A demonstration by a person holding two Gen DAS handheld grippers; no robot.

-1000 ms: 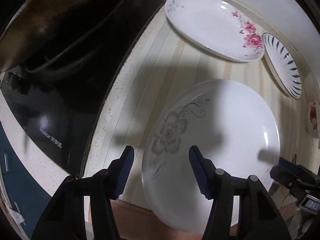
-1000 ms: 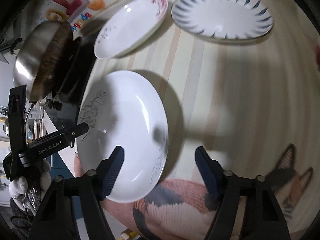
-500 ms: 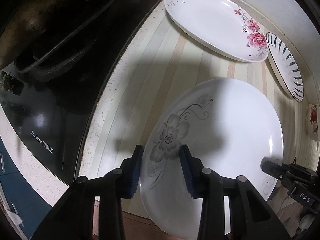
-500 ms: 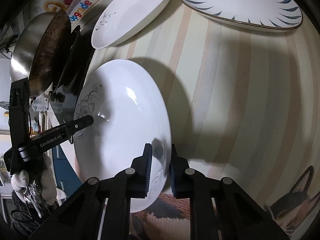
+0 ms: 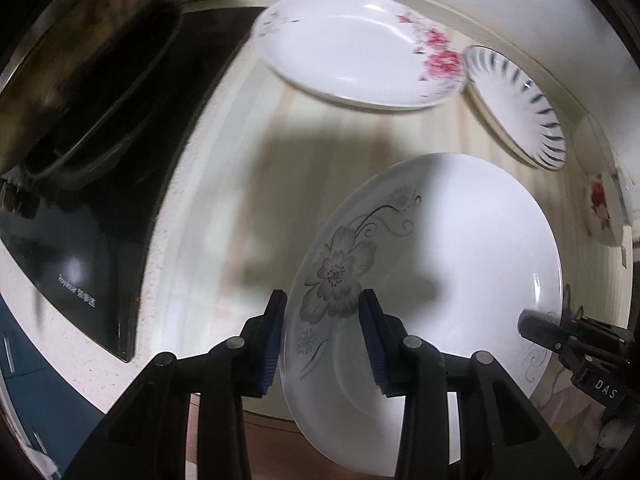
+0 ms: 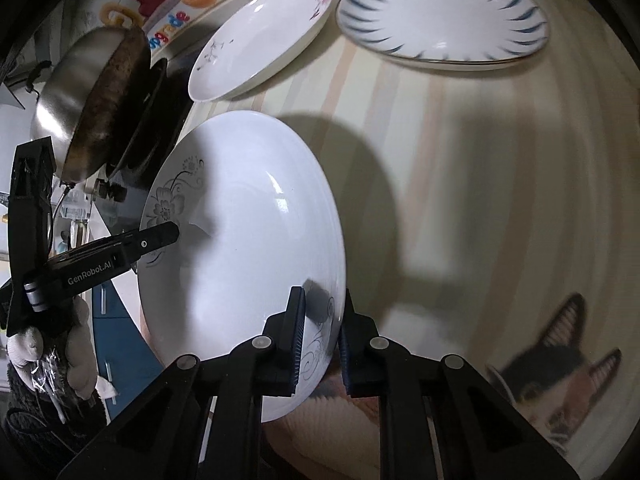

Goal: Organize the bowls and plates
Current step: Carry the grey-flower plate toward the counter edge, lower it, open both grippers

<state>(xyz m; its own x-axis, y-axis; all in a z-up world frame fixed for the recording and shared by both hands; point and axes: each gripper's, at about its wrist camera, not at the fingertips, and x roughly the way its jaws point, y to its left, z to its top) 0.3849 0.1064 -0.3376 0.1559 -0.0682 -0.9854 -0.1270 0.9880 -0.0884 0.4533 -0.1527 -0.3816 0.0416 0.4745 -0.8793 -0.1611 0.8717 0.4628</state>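
1. Striped beige counter [image 6: 500, 184] fills both views, with a black cooktop [image 5: 92, 240] at 9 o'clock in the left view.
2. Nearest, at 6 o'clock in the left view, the left gripper [image 5: 322, 334] is seen with its fingers set on either side of the grey-flower plate [image 5: 460, 264] rim; they look close on the rim, though firm contact cannot be told for sure.
3. At 6 o'clock in the right view, the right gripper [image 6: 320, 334] is pinched narrowly on the opposite rim of the same plate, by a grey scroll pattern.
4. The grey-flower plate is held tilted between the two grippers, over the near edge of the counter; whether it is clear of the surface cannot be told.
5. Farther off, at 12 o'clock in the left view, a pink-flower plate [image 5: 360, 48] lies on the counter.
6. Just beside it, at 2 o'clock, a blue-striped plate [image 5: 516, 104] is seen.
7. At 3 o'clock, a dish with a red flower [image 5: 602, 208] is partly cut off by the view's edge.
8. A steel pan [image 6: 92, 104] sits on the cooktop at 10 o'clock in the right view.
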